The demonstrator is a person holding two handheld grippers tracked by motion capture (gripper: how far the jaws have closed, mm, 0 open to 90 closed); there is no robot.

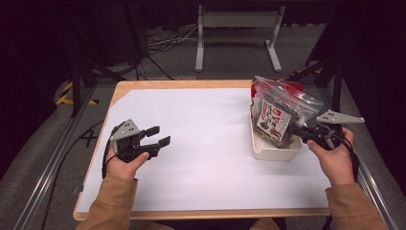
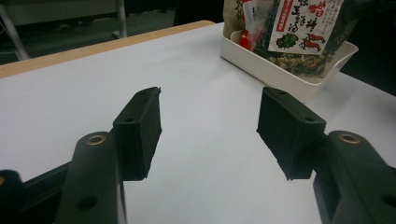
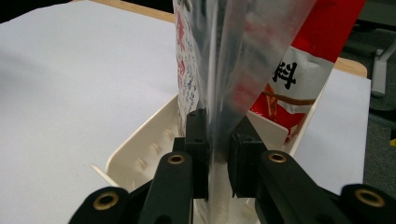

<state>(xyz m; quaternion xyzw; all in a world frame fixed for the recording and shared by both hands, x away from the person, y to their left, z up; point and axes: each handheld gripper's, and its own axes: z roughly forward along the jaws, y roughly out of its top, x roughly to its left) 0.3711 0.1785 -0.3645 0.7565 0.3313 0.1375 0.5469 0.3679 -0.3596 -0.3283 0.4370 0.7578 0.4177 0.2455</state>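
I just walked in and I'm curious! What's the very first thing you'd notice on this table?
The shiny clear bag of snack packets jumps out first, standing up out of a white tray near the table's right edge. The right gripper is pinching the bag's clear plastic between its jaws. Over on the left, the left gripper is open and holds nothing above the white tabletop.
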